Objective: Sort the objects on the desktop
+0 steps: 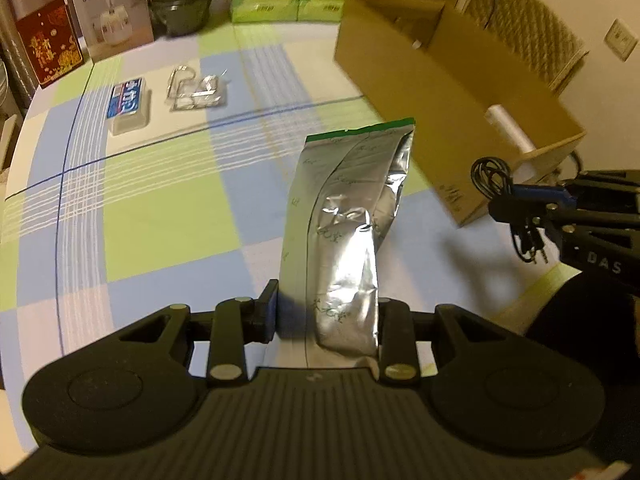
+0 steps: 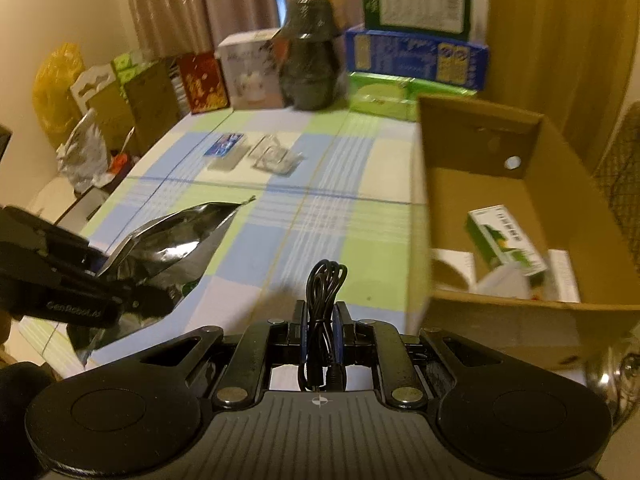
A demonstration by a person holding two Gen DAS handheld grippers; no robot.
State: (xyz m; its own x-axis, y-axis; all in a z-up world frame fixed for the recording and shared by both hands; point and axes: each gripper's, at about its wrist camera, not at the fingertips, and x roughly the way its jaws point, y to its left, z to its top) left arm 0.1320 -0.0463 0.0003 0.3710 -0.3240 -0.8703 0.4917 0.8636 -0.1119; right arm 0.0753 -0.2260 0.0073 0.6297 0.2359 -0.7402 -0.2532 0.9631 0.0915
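Note:
My left gripper (image 1: 326, 312) is shut on a silver foil pouch (image 1: 348, 220) with a green top edge, held upright above the checked tablecloth (image 1: 160, 208). My right gripper (image 2: 320, 316) is shut on a coiled black cable (image 2: 322, 292), whose plug hangs back toward the camera. From the left wrist view the right gripper (image 1: 516, 204) shows at the right edge with the cable (image 1: 494, 178) in it, close to the open cardboard box (image 1: 432, 80). The right wrist view shows the left gripper (image 2: 136, 296) and the foil pouch (image 2: 172, 240) at the left.
The cardboard box (image 2: 500, 312) holds a green and white carton (image 2: 506, 240) and other white items. A blue and white pack (image 1: 128, 100) and a clear plastic pack (image 1: 196, 90) lie further back on the table. Boxes and a dark vase (image 2: 308, 64) line the far edge.

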